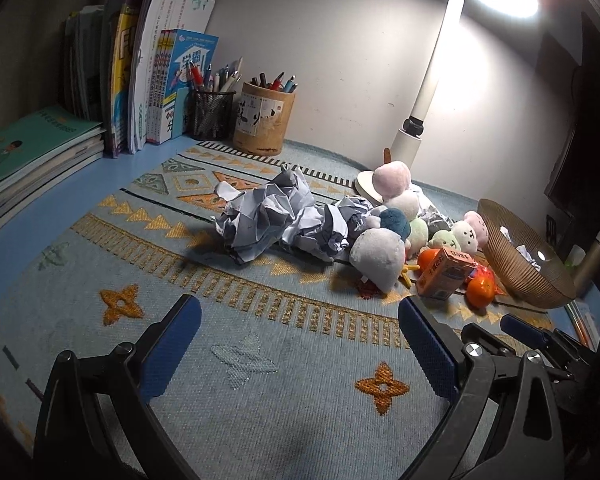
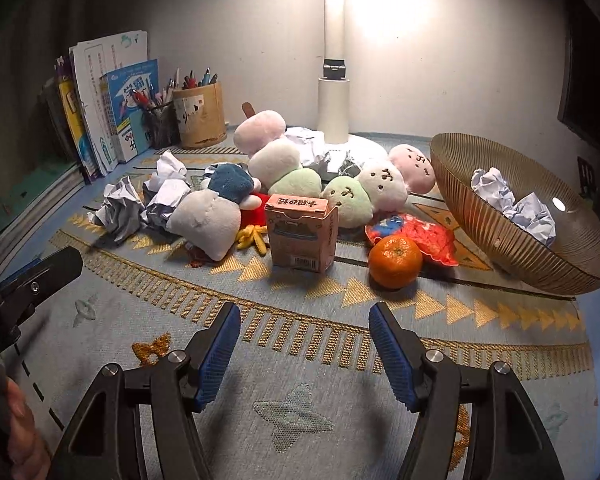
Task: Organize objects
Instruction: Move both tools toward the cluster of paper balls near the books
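Crumpled paper balls (image 1: pixel 268 216) lie on the patterned mat, also in the right wrist view (image 2: pixel 120 206). Beside them is a heap of plush toys (image 1: pixel 384 256) (image 2: pixel 284 176), a small pink carton (image 2: pixel 302 234) (image 1: pixel 444 274), a tangerine (image 2: pixel 395 256) (image 1: pixel 480 290) and a red wrapper (image 2: pixel 424 236). A ribbed amber bowl (image 2: pixel 500 224) (image 1: pixel 520 264) at the right holds crumpled paper (image 2: pixel 512 204). My left gripper (image 1: pixel 300 328) is open and empty over the mat in front of the paper. My right gripper (image 2: pixel 304 332) is open and empty, in front of the carton.
Books (image 1: pixel 140 80) stand at the back left with a flat stack (image 1: pixel 28 156) beside them. A mesh pen cup (image 1: pixel 212 114) and a wooden pen holder (image 1: pixel 264 120) stand by the wall. A white lamp (image 2: pixel 334 92) rises behind the toys.
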`<state>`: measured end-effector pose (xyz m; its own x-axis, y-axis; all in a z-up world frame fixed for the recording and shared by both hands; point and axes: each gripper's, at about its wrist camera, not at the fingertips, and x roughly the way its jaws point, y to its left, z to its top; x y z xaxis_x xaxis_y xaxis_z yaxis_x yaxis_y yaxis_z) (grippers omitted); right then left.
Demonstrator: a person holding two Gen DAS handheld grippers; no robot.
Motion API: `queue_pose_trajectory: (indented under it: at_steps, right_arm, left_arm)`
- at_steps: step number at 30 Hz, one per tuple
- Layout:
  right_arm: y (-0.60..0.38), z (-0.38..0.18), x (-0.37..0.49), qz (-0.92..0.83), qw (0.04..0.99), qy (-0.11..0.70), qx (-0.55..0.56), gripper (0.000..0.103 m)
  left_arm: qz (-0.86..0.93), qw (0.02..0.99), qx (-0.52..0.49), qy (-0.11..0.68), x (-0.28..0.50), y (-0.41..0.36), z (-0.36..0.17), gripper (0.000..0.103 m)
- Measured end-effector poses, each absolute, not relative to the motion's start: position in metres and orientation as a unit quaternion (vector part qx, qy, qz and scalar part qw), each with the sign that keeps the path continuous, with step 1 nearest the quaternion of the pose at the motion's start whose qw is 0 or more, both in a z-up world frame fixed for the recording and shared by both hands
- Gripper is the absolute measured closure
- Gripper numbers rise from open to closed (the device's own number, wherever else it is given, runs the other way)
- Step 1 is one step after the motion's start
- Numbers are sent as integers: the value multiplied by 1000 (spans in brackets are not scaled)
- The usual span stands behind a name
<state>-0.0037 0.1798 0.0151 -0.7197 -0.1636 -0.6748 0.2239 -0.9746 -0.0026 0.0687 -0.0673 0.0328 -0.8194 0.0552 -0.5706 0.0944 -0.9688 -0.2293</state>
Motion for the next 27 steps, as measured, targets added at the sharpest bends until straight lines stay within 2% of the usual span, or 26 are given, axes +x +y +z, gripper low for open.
queue_pose_trajectory:
  at_steps: [8,12,16,20,27]
  right_arm:
    - [166,18,-3,-924,108,74,360,38]
    - [137,50,0,-925,158,110,327,38]
    - [100,83,-21,-913,238,109,312,38]
    - [69,74,-55,-889,280,140,335,38]
    - [40,40,-95,-859,297,191,371,38]
  left_arm:
    - [-939,3,311,145,62,-85,43,4]
    - [-943,17,313,114,38,-117,73,4]
    - [-924,-28,359,127,-9,-134,64,4]
    - [-901,-64,400,154,-45,-141,36,4]
    - [-892,-93,404,181,-62,-142,17,8]
